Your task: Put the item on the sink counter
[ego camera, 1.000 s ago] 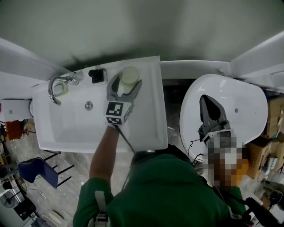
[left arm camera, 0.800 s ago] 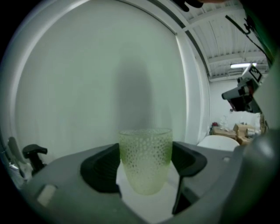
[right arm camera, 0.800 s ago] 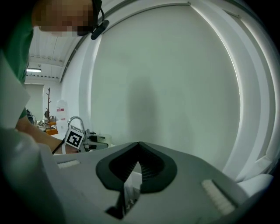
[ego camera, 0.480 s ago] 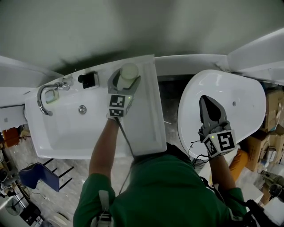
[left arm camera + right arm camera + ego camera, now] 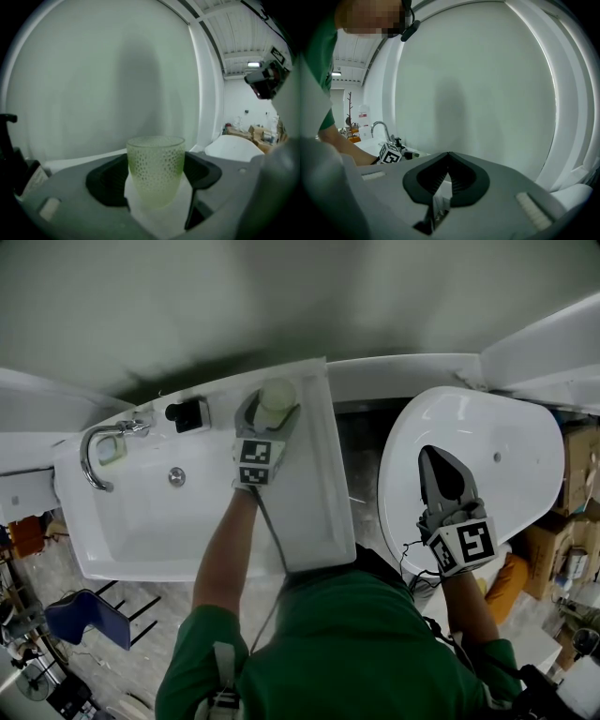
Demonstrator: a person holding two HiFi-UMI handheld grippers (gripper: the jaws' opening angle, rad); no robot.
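A pale green dimpled cup (image 5: pixel 277 393) stands upright at the back right corner of the white sink counter (image 5: pixel 314 493). My left gripper (image 5: pixel 272 402) reaches over the basin's right side, and its jaws sit against both sides of the cup. In the left gripper view the cup (image 5: pixel 155 168) fills the space between the black pads (image 5: pixel 105 185), with white counter under it. My right gripper (image 5: pixel 436 460) hangs shut and empty over the white toilet lid (image 5: pixel 511 442). The right gripper view shows its pads (image 5: pixel 448 159) meeting in a point.
A chrome faucet (image 5: pixel 94 451) and a black dispenser (image 5: pixel 187 413) stand at the back of the sink. A dark floor gap (image 5: pixel 361 456) separates the sink from the toilet. A wall runs close behind both. A blue chair (image 5: pixel 80 615) is lower left and boxes (image 5: pixel 581 484) far right.
The head camera has shifted slightly. My left gripper stays around the cup at the counter's back right corner. The right gripper hovers in nearly the same place over the toilet lid.
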